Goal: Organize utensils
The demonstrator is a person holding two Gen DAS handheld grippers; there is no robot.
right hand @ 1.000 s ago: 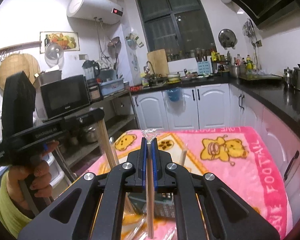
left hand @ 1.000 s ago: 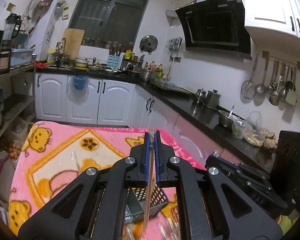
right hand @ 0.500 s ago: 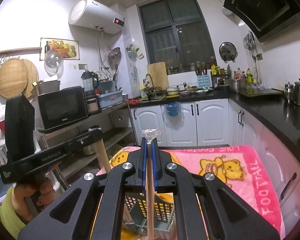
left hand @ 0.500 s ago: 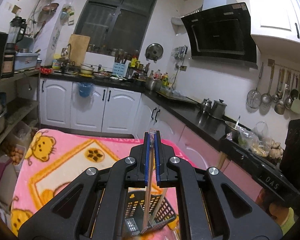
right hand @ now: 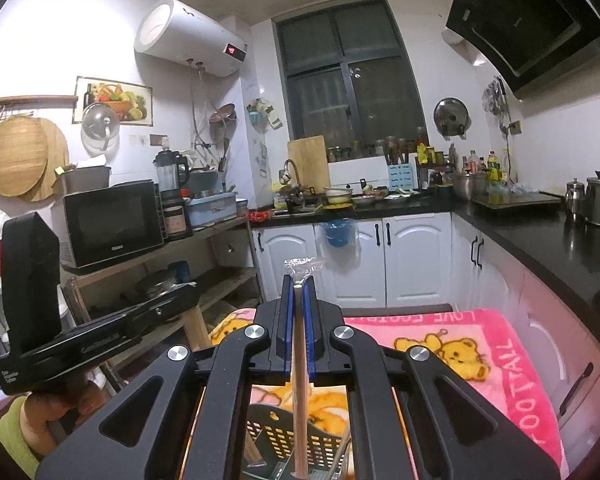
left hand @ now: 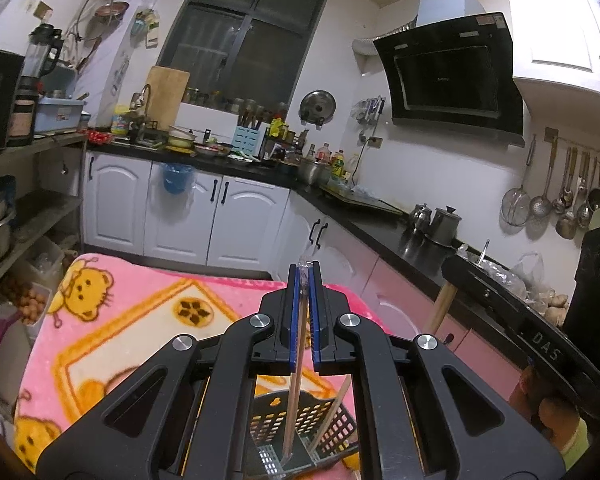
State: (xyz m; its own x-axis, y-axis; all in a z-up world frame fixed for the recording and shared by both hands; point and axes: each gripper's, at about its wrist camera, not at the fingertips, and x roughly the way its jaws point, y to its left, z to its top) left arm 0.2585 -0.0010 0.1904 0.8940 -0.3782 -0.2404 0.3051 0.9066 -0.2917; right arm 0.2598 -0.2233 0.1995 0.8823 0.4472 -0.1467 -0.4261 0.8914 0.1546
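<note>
Both tongs are clamped tight, each on one wrapped chopstick. Left gripper (left hand: 304,316) pinches a chopstick (left hand: 294,392) whose lower end reaches down into the black basket (left hand: 332,420); the tip looks to be at or near the basket floor, can't tell if touching. Right gripper (right hand: 297,320) pinches its own chopstick (right hand: 300,400), clear wrapper bunched above the jaws, lower end hanging into the same basket (right hand: 268,432). Basket stands on the pink blanket (left hand: 140,292), just under both tools.

Doing it well, imo: keep each stick near upright so it drops in a compartment and not across a divider. A stick already leans in the basket on the right side in the left wrist view, so steer clear of it. Lower till the tip is well inside, then open slowly, one hand at a time, so the thin wrapper doesn't cling to the blue pads and drag the stick back out. Watch the two tools don't bump, they're close.

Writing: blanket (right hand: 516,380) edge reads "FOOTTALL" approx, plus upside-down "LOVE" and more, unclear. The other tool's body shows "DAS" in the left view. Microwave (right hand: 112,224) badge too small to read
</note>
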